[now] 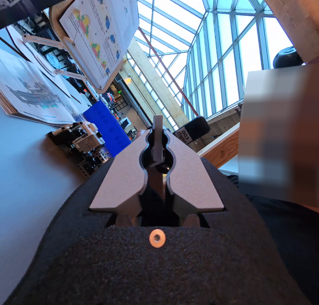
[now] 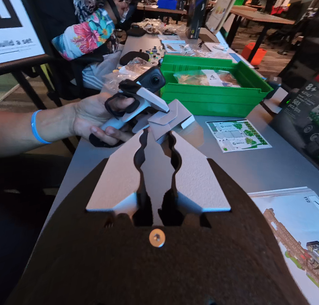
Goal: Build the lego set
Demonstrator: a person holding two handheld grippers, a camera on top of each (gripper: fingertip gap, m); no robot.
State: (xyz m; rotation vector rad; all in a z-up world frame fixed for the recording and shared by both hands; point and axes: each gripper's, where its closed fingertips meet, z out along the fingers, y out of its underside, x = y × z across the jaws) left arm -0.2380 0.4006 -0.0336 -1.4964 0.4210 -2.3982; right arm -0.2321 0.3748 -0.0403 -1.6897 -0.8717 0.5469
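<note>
A small grey cardboard box [image 2: 170, 118] is held in the air between both grippers. In the right wrist view my left gripper [image 2: 166, 111], held by a hand [image 2: 89, 115], is shut on the box's top flap. My right gripper [image 2: 157, 132] has its jaws partly apart, with the box's lower corner pinched between the fingertips. In the left wrist view my left gripper [image 1: 158, 132] points up toward the skylight, shut on the flap [image 1: 158, 137], which shows edge-on. A partly built grey and black Lego model [image 1: 82, 141] stands on the table to the left.
A green bin [image 2: 212, 96] with bags of bricks stands behind the box. A printed sheet [image 2: 236, 135], an open instruction booklet [image 2: 293, 227] and a dark Lego box [image 2: 302, 117] lie right. A blue bin [image 1: 107, 125] and a paper stand [image 1: 100, 30] are left. A person [image 2: 86, 36] sits far left. My two grippers' fingertips are within a few centimetres of each other.
</note>
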